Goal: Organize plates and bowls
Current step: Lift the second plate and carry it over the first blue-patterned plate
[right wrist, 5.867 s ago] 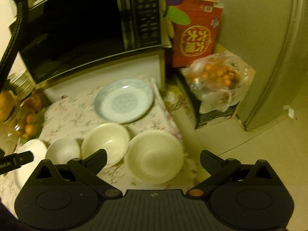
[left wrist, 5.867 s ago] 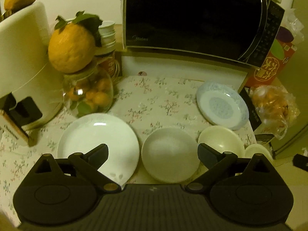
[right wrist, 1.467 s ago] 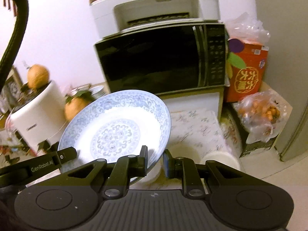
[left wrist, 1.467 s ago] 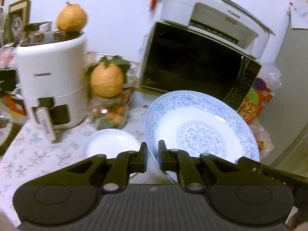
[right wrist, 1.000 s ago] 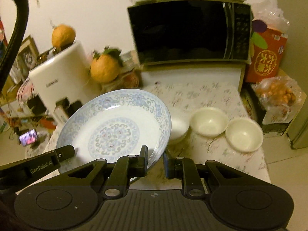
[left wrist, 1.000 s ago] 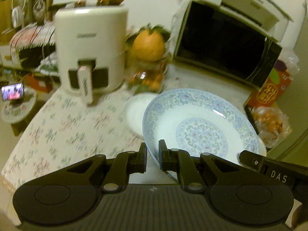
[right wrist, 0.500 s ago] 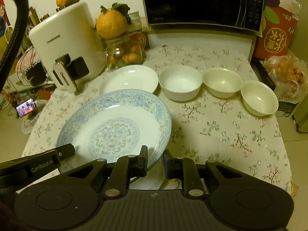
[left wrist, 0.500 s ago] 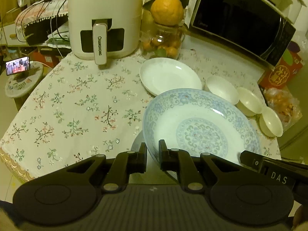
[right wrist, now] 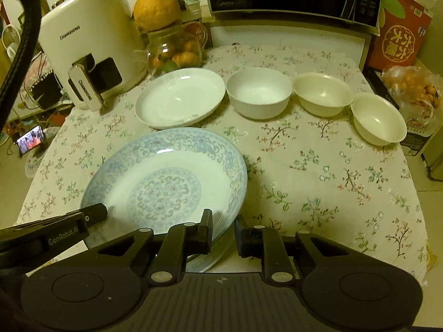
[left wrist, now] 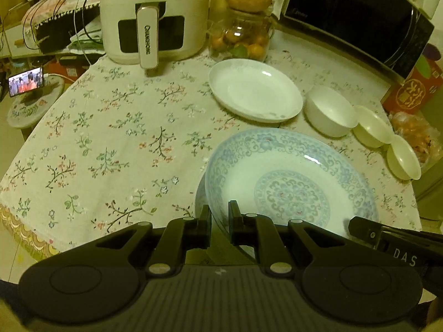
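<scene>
A blue-patterned plate (left wrist: 290, 182) (right wrist: 166, 177) is held low over the near part of the floral table (left wrist: 110, 144). My left gripper (left wrist: 220, 221) is shut on its near left rim. My right gripper (right wrist: 223, 228) is around its near right rim, jaws slightly wider apart. A plain white plate (left wrist: 254, 90) (right wrist: 180, 96) lies behind it. Three white bowls stand in a row to its right: the first (right wrist: 259, 91), the second (right wrist: 322, 92), the third (right wrist: 378, 117). Another pale rim shows just under the patterned plate.
A white air fryer (left wrist: 152, 13) stands at the back left, a glass jar of oranges (left wrist: 241, 38) with a large citrus on top beside it, and a microwave (left wrist: 360, 16) at the back right. A red box (right wrist: 398, 27) and a bag of fruit (right wrist: 415, 88) sit off the right edge.
Both grippers have carried the patterned plate from the back right, up, then down toward the near table. In the last half second it sank lower and the right jaws widened slightly.
</scene>
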`<state>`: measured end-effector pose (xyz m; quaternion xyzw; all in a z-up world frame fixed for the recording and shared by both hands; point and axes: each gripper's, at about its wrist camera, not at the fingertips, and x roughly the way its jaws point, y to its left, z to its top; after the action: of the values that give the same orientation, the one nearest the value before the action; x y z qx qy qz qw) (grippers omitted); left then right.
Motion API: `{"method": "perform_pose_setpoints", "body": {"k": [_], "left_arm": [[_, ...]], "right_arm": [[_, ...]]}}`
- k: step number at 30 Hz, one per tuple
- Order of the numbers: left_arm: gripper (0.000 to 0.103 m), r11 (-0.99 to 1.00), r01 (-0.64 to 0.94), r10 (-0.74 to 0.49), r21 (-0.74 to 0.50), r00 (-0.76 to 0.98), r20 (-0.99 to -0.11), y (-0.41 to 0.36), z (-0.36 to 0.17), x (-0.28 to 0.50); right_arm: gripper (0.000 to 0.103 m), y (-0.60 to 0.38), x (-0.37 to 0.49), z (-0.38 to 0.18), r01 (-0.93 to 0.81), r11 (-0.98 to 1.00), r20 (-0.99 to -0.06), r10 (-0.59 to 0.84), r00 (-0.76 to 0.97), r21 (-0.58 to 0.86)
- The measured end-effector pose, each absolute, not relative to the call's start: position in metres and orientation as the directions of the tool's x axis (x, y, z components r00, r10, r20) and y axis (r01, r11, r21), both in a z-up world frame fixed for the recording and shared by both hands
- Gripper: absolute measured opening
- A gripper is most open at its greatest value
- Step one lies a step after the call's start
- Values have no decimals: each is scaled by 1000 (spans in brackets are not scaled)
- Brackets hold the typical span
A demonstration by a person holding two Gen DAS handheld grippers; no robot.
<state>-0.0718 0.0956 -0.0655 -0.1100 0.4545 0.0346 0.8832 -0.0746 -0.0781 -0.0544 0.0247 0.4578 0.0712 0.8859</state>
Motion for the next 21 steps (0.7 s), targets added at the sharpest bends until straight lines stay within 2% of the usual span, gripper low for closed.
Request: {"method": "perform_pose_setpoints", "body": {"k": [21], "left_arm": [[11, 980, -174, 17, -97, 560, -828, 92, -82, -71]], "right_arm": [[18, -65, -74, -73, -112, 989, -837, 139, 530, 93]]}}
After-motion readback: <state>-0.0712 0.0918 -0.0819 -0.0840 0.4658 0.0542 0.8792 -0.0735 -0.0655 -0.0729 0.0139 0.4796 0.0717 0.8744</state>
